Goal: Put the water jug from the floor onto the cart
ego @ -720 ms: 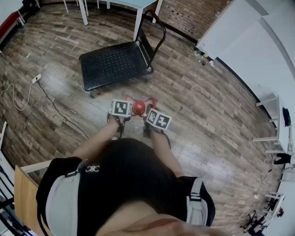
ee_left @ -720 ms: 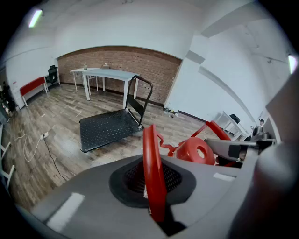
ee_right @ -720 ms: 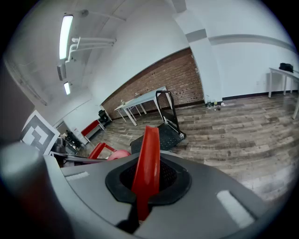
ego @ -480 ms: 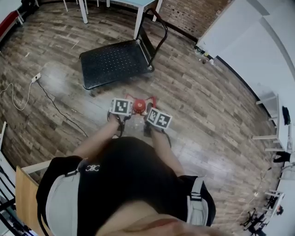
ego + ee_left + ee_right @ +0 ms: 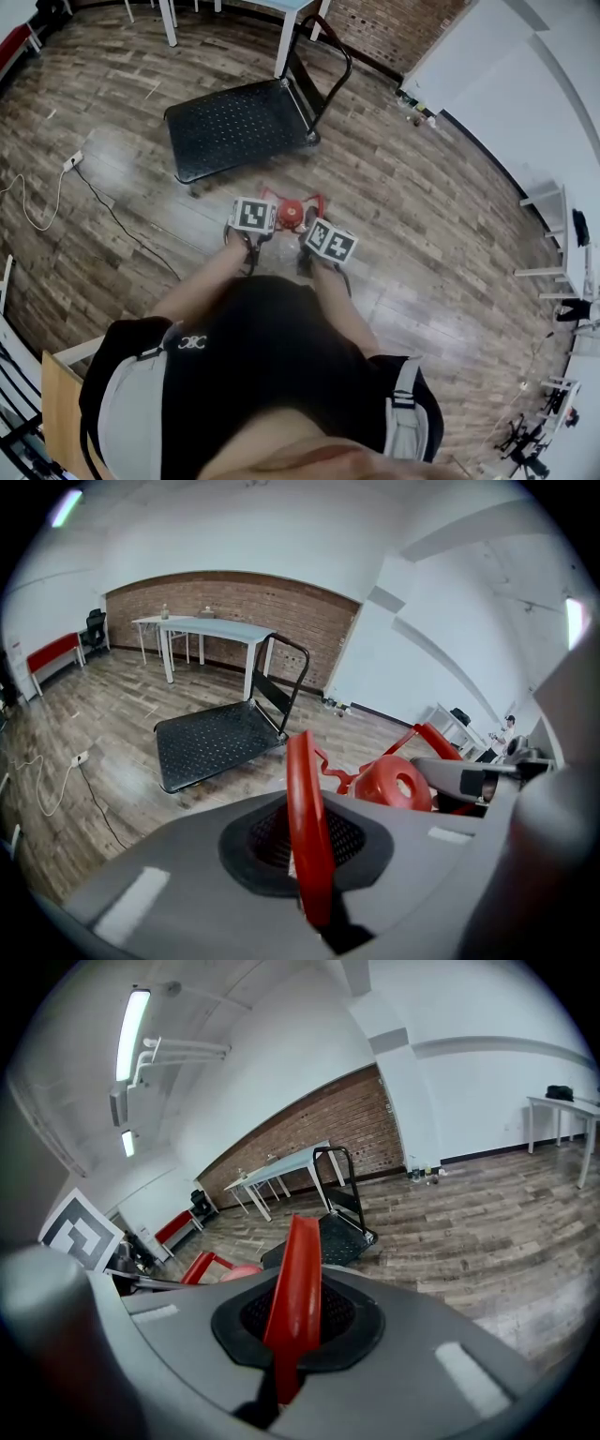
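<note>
Transfer step, judged: carrying the water jug [image 5: 291,215] toward the cart [image 5: 239,127], with the set-down not yet made.

To do it well:
- Lift evenly with both tools to hold the jug level and free of swing.
- Bring it in over the cart's near edge, away from the upright push bar [image 5: 328,66] at the cart's end.
- Lower until seated flat near the middle of the cart's black deck, and only then ease the grips.

Note the left tool [image 5: 307,860], pressed together and pinching a thin strip of the jug's red carrying handle [image 5: 302,789]. Note the right tool [image 5: 292,1340], pinched likewise on the handle's other side.

Find the jug's red cap between the two tools, just beside each. Find the jug itself short of the cart, off its near edge and apart from the deck. Whether lifted clear of the floor [image 5: 422,216] or resting on it: hidden beneath the tools, not to be told.
</note>
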Demonstrator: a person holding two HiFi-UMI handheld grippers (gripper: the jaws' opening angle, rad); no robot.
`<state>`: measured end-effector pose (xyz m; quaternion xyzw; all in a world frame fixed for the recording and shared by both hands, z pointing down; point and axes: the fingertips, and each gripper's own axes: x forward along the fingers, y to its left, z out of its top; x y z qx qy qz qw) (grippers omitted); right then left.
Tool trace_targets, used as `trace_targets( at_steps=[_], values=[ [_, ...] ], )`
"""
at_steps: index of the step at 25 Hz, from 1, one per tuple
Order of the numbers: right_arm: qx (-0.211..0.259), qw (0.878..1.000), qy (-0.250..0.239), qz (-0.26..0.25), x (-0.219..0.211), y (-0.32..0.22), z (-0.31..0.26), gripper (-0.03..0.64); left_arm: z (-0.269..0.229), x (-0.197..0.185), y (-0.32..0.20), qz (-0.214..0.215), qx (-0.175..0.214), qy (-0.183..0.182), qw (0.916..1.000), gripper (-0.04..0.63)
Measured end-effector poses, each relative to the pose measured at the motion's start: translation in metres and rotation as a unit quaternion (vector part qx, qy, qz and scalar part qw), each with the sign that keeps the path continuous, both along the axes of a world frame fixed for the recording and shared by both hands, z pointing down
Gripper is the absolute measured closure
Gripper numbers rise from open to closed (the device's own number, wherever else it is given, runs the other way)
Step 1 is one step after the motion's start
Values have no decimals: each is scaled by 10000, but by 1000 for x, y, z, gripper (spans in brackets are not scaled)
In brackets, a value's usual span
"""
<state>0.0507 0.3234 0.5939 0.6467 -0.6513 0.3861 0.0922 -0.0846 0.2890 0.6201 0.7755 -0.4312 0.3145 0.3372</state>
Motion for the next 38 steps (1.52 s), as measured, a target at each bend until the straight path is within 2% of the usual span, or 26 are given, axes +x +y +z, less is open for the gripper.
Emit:
trace_targets(
  at_steps=[4,8,13,17,21,24,27,31,38],
  values=[
    [-19,10000,58,-12,-15,0,2,601,-6,-12,-11,82,262,25,9996,584],
    [-69,10000,42,-7,-26,-5,8,601,-5,-27,-19,85,324,-42,9994,584],
    [-148,9997,-39,-178,-39,-29,12,601,-2,-43,-39,-75,299,-174,9994,584],
    [-146,9992,-115,-346,-48,-50,16,601,10,-48,-49,-197,89,-110,9997,584],
    [-186,9984,-171,-497,-51,-75,22,601,9,-53,-77,-280,163,-252,9992,583],
    [-239,9976,-237,-599,-47,-96,24,601,9,-47,-95,-330,114,-266,9990,583],
    [-265,9966,-275,-729,-42,-122,24,601,0,-40,-123,-398,317,-308,9982,583],
    [-278,9945,-309,-965,-38,-157,21,601,8,-35,-145,-626,13,-356,9974,583],
    [-205,9916,-338,-1235,-10,-220,8,601,1,-5,-200,-890,-73,-374,9953,583]
  ],
)
